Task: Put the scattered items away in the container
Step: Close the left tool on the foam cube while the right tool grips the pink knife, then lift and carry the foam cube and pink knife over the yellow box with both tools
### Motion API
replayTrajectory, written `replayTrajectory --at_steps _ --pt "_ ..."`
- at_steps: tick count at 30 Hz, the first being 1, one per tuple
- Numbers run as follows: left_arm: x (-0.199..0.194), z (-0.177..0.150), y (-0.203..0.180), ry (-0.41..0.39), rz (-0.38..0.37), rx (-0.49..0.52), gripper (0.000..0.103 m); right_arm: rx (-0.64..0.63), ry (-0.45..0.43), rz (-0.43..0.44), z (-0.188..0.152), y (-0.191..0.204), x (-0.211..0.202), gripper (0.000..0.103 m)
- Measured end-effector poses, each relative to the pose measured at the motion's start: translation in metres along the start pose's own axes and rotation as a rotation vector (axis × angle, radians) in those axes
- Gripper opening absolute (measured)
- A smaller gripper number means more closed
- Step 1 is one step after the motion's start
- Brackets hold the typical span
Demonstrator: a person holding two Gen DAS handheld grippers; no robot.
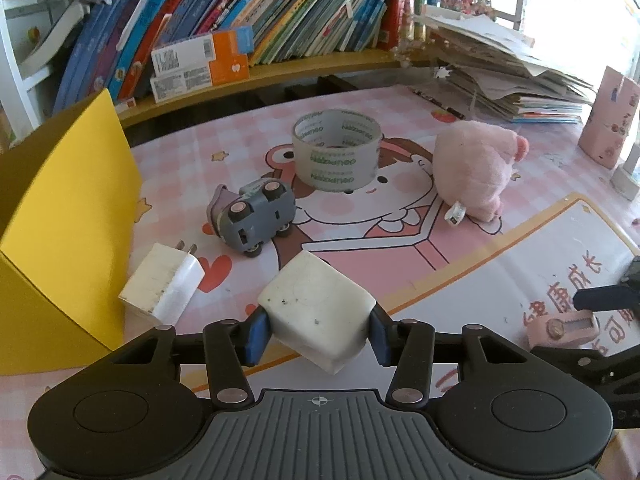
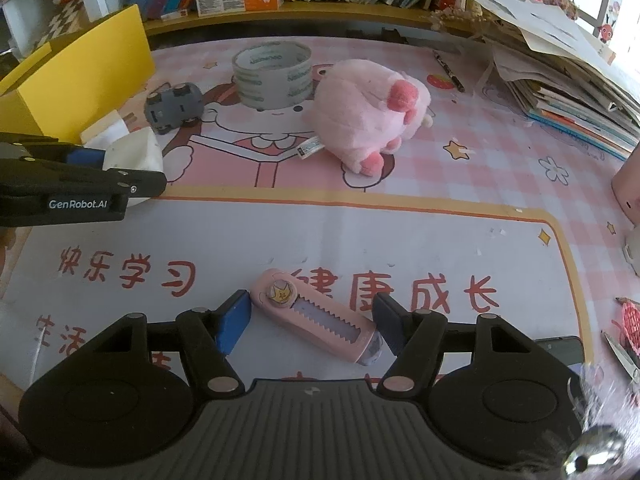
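My left gripper (image 1: 318,330) is shut on a white cube charger (image 1: 316,310), held just above the mat; it also shows in the right wrist view (image 2: 134,152). The yellow box (image 1: 68,216) stands to its left. A second white charger (image 1: 164,284), a grey toy car (image 1: 252,212), a tape roll (image 1: 336,148) and a pink plush (image 1: 476,168) lie beyond. My right gripper (image 2: 312,322) is open, its fingers on either side of a pink utility knife (image 2: 316,312) lying on the mat.
A bookshelf (image 1: 240,12) runs along the back. A paper stack (image 1: 500,68) sits at back right, a pink box (image 1: 610,116) at far right. A pen (image 2: 448,66), scissors (image 2: 622,356) and a phone (image 2: 560,348) lie on the right side.
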State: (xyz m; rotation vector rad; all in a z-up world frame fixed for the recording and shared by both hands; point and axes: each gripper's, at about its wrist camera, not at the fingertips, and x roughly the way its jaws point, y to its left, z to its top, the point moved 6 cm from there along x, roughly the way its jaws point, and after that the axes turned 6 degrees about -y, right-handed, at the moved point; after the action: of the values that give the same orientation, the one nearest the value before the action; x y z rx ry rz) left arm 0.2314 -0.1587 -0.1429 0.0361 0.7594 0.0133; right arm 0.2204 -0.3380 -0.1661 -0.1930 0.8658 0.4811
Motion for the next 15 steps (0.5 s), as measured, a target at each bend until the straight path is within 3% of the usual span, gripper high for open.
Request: replayTrajectory --at_steps 15 --pt "-0.03 -0.013 0.005 -0.029 -0.001 0.026 0.048 -0.026 -0.027 0.015 -0.003 0.022 -0.015 0.065"
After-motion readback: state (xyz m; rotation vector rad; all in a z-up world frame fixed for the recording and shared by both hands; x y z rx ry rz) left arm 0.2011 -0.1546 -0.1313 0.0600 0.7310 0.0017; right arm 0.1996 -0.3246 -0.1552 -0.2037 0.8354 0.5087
